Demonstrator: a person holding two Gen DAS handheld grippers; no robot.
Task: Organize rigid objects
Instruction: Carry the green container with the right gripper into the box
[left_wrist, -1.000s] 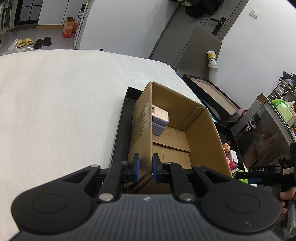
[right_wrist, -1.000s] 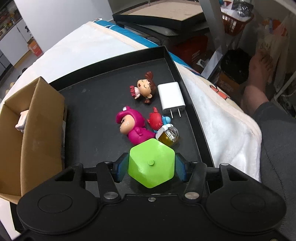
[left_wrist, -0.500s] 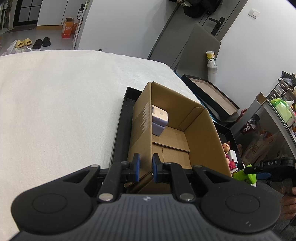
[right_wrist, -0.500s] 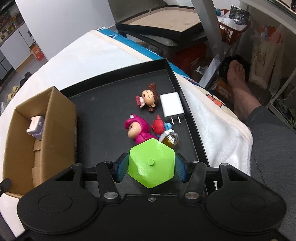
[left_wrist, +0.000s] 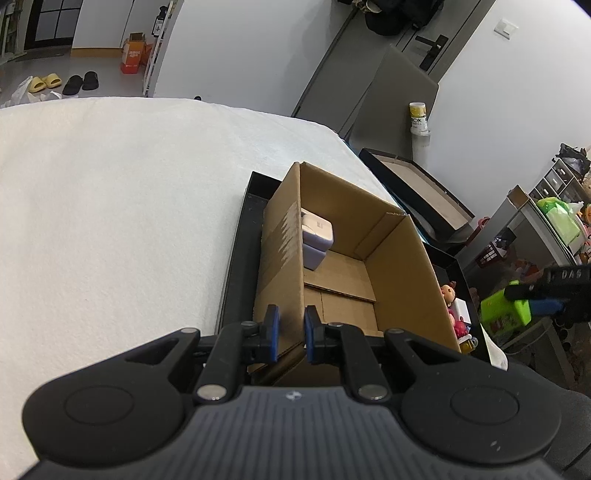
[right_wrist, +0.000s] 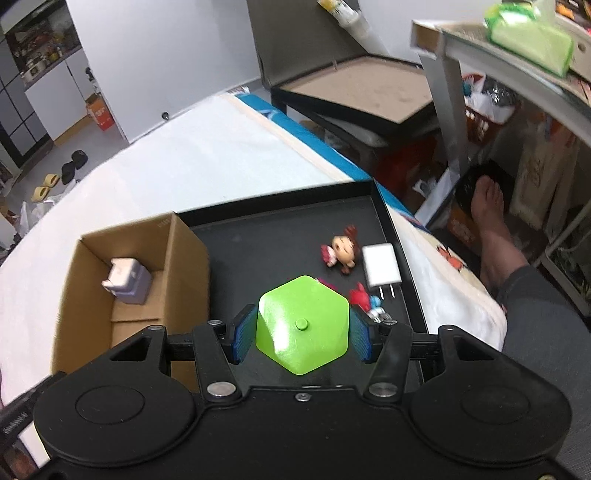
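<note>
My right gripper is shut on a green hexagonal block and holds it in the air above the black tray; the block also shows in the left wrist view. An open cardboard box stands on the tray's left part with a lilac and white charger inside. My left gripper is shut on the box's near left wall. On the tray lie a brown-haired doll, a white plug adapter and a small red toy.
The tray sits on a white blanket over a bed. A framed board and shelving stand to the right. A person's bare foot is on the floor beside the bed.
My right gripper has risen with the green block and drawn back, so the box and more of the room show. The left gripper has kept its hold on the box wall.
</note>
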